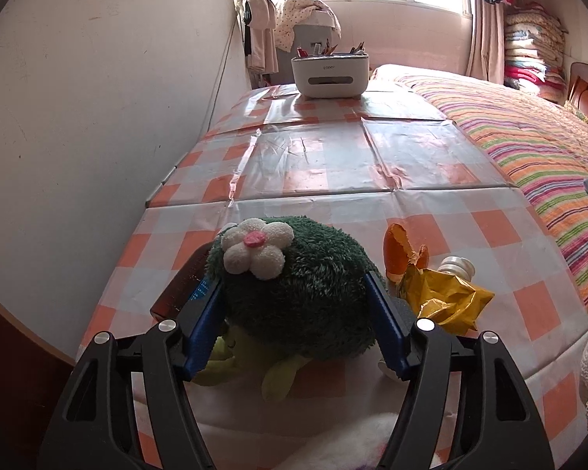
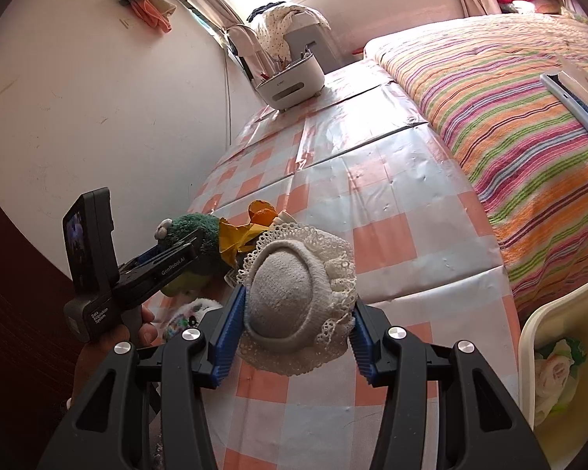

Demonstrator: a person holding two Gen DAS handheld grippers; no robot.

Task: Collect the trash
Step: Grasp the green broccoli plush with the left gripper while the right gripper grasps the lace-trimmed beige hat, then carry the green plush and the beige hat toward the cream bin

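- The left gripper (image 1: 298,313) has its blue pads on either side of a green plush toy (image 1: 294,286); they appear to press its fur, so I judge it clamped on the toy.
- The right gripper (image 2: 294,333) is clamped on a small lace-trimmed knit hat (image 2: 290,301), crown toward the camera.
- Both soft items sit among the trash; holding them looks to me like clearing access, not collecting.
- The trash lies on the checked tablecloth (image 1: 372,156), just beside the toy on its bed side: orange peel (image 1: 398,252), a crumpled yellow wrapper (image 1: 445,297) and a white ribbed piece (image 1: 456,264), touching one another.
- The peel stands curled, its long axis roughly upright.
- The wrapper's long axis runs across the table toward the striped bed (image 1: 529,137), its point that way.
- A white basket (image 2: 545,337) stands at the table's near edge, on the bed side; its purpose is uncertain.
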